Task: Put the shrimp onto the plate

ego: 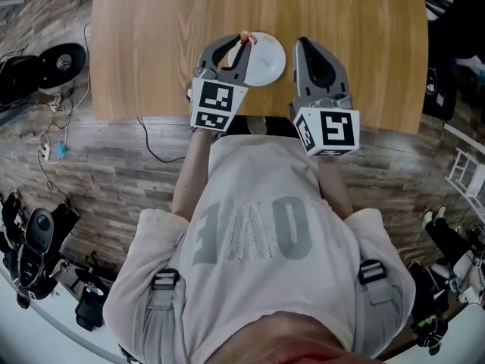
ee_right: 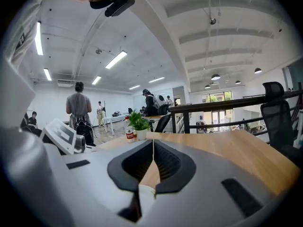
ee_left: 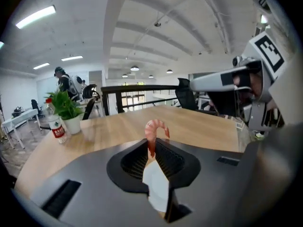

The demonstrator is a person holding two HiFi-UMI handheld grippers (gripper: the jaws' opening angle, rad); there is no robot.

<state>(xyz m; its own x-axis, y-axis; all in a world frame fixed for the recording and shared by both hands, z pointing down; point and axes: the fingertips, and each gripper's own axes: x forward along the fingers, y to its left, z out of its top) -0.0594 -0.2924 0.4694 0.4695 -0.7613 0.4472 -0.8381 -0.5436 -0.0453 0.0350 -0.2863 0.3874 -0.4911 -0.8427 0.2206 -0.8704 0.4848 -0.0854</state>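
Head view had the person's grey left gripper (ego: 242, 44) reaching out over the light wooden table (ego: 151, 36), with a small pink curled shrimp (ego: 244, 36) at its tips. That put the shrimp right at the left edge of the round white plate (ego: 267, 63). Couldn't tell from up there whether it was touching the plate or just above it. Left gripper view made the grip pretty obvious: the jaws were clamped on the lower end of the shrimp, and the curled part stuck up past the tips, and a bit of white showed down through the gap under the jaws. The grey right gripper (ego: 301, 44) sat just to the right of the plate, pointing the same way, apart from it. Right gripper view showed its jaws pressed together with nothing between them, only bare tabletop beyond. Further along the table stood a green leafy plant in a small white pot (ee_left: 66, 111), and a clear plastic water bottle with a red label (ee_left: 57, 126) was just beside it.
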